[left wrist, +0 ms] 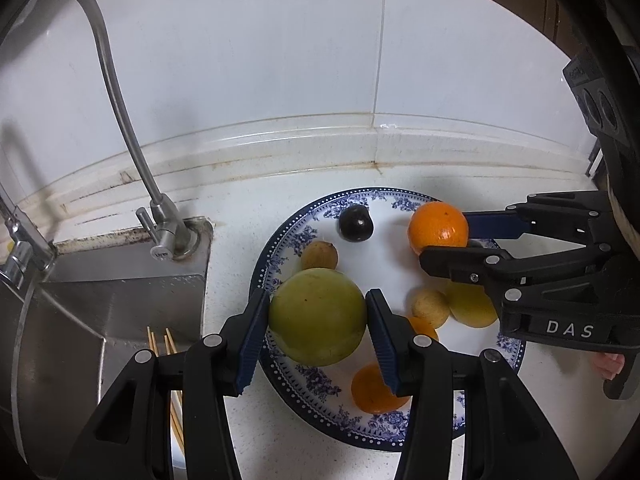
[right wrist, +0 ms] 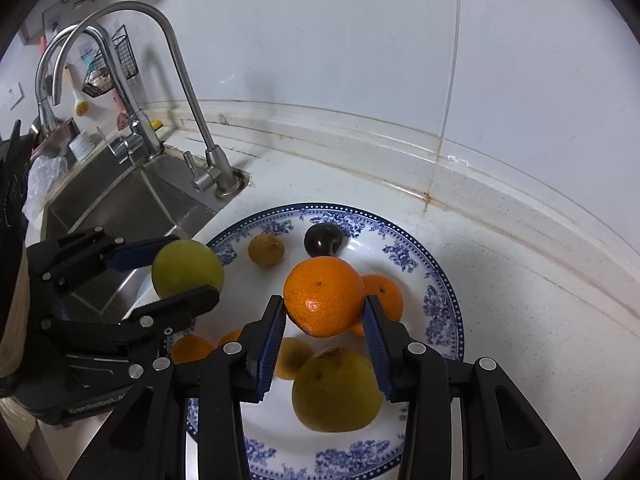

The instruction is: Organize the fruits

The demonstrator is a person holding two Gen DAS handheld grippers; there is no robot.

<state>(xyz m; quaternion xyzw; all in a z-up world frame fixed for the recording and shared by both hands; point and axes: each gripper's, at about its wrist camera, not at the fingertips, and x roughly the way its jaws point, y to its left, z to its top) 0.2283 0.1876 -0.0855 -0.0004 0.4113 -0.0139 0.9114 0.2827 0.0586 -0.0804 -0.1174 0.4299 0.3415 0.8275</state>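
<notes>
"DAS" in white on the right gripper (left wrist: 444, 236), jaws around an orange (left wrist: 438, 227)

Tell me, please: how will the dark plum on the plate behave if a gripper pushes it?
The plum looks round and glossy, so it would probably roll and may slip off the pads. It lies free on the plate's smooth face, near the rim, which might stop it.

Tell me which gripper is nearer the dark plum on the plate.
Right. The right gripper, shut on the orange, sits just in front of the dark plum. The left gripper, clamping the green fruit, is farther, toward the sink-side rim.
</notes>
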